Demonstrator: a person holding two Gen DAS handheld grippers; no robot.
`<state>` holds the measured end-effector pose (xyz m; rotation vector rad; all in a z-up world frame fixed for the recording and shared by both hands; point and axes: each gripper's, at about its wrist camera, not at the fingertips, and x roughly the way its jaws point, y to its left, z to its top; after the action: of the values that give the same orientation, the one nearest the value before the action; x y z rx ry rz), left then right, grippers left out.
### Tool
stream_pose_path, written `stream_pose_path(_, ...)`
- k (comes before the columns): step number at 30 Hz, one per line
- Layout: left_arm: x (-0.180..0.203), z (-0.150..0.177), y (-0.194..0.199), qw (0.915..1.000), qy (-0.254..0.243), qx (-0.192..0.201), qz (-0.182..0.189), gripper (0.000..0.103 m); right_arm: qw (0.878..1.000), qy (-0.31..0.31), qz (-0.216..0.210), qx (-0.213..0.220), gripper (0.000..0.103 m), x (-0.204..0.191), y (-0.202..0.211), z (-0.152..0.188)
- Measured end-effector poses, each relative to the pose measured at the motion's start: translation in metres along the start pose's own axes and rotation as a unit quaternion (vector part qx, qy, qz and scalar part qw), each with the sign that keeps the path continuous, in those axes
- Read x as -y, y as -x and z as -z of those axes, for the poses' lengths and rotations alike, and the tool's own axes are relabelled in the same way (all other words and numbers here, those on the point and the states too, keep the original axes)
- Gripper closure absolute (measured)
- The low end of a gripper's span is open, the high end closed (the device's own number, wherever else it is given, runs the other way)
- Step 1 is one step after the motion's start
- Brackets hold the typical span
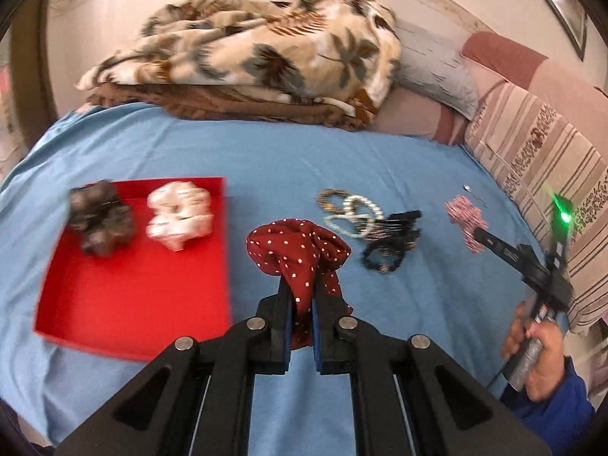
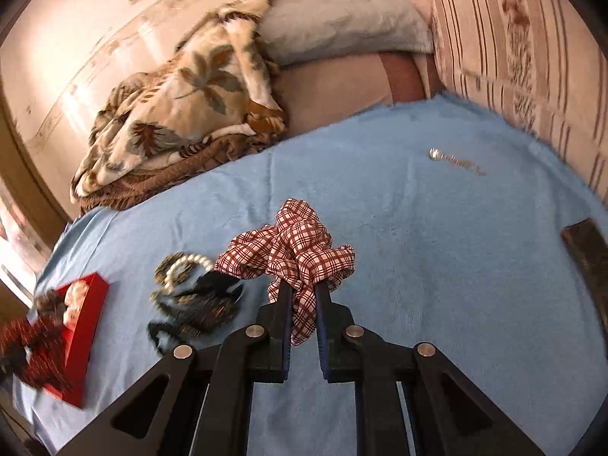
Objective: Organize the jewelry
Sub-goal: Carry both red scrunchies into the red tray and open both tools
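Two scrunchies lay in the red tray (image 1: pixel 133 304). My left gripper (image 1: pixel 302 296) pinched the dotted scrunchie (image 1: pixel 296 250), my right gripper (image 2: pixel 304 296) the plaid scrunchie (image 2: pixel 292 250); bracelets (image 1: pixel 353 209) waited on the blue sheet (image 1: pixel 266 152).

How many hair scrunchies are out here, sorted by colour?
Dark brown, in the red tray: 1
White, in the tray: 1
Dark red with white dots, in the left gripper: 1
Red-and-white check, in the right gripper: 1
Total: 4
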<state>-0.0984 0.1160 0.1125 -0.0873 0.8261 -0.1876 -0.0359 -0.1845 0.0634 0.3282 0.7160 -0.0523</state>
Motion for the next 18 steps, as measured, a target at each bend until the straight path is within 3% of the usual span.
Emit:
stream_pose_path(4,-0.044,0.01,0.017,0.9994,0.026,0.005,-0.022,0.095,0.999,0.041,-0.015,-0.004,0.091,-0.03,0.025,0.019)
stream_pose_path(10,-0.114,0.021,0.033,0.995,0.078,0.014,-0.061,0.095,0.992,0.095,-0.075,-0.034,0.091,-0.099,0.043,0.035)
stream_pose_path(18,-0.189,0.03,0.022,0.9848,0.139,-0.016,-0.103,0.095,0.968,0.184,-0.152,-0.079,0.091,-0.218,0.033,0.063)
